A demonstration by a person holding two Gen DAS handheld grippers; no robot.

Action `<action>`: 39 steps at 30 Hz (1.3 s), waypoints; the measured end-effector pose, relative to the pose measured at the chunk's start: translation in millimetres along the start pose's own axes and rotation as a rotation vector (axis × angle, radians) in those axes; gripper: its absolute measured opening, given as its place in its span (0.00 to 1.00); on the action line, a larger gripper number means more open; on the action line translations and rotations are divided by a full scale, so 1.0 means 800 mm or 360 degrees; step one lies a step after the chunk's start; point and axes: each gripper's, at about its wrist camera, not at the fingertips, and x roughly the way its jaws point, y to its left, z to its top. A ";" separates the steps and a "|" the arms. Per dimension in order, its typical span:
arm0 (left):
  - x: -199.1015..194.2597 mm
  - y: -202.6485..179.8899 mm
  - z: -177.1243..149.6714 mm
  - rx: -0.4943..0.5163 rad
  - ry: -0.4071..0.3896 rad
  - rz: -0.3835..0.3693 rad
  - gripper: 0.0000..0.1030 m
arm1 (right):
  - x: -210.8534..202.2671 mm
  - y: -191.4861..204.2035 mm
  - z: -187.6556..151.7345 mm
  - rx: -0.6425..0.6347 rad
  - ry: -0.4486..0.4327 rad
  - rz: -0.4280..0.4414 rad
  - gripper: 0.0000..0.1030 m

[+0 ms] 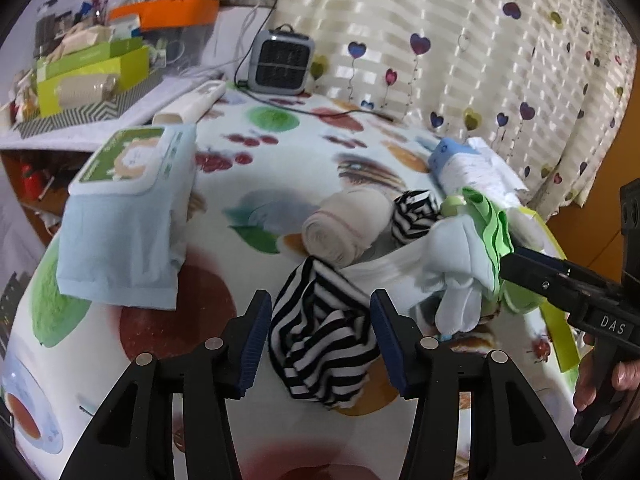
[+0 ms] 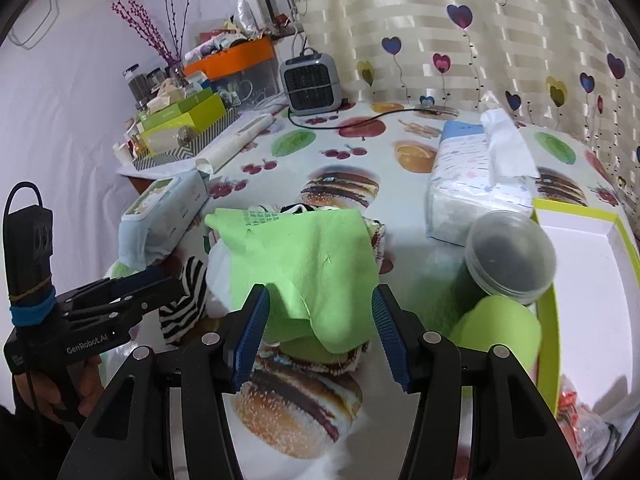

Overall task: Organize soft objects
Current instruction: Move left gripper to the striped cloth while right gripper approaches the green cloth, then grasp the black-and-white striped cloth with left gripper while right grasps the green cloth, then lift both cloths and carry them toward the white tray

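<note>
The left gripper (image 1: 320, 336) had the striped cloth (image 1: 324, 344) between its jaws, not squeezed. The right gripper (image 2: 320, 332) was let go around the green cloth (image 2: 308, 264), mid-table (image 2: 420, 280).

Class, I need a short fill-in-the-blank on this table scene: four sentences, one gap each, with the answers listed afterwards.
1. The cloth between the fingers of the left gripper has black and white ____.
2. The cloth in front of the right gripper is coloured ____.
3. The curtain behind the table is printed with ____ shapes.
4. The small heater at the back of the table has a black ____ running from it.

Answers: stripes; green; heart; cable
</note>
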 end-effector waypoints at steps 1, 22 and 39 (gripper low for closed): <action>0.004 0.002 -0.001 -0.0004 0.0016 -0.0003 0.49 | 0.006 0.001 0.001 -0.0004 0.0015 0.0007 0.53; 0.010 0.009 -0.007 -0.0030 0.0033 -0.0003 0.14 | -0.001 0.006 0.008 -0.0012 -0.0031 0.0015 0.06; -0.014 0.000 -0.008 -0.0030 -0.0022 -0.0035 0.13 | -0.005 -0.010 0.006 0.0052 -0.0030 -0.0056 0.48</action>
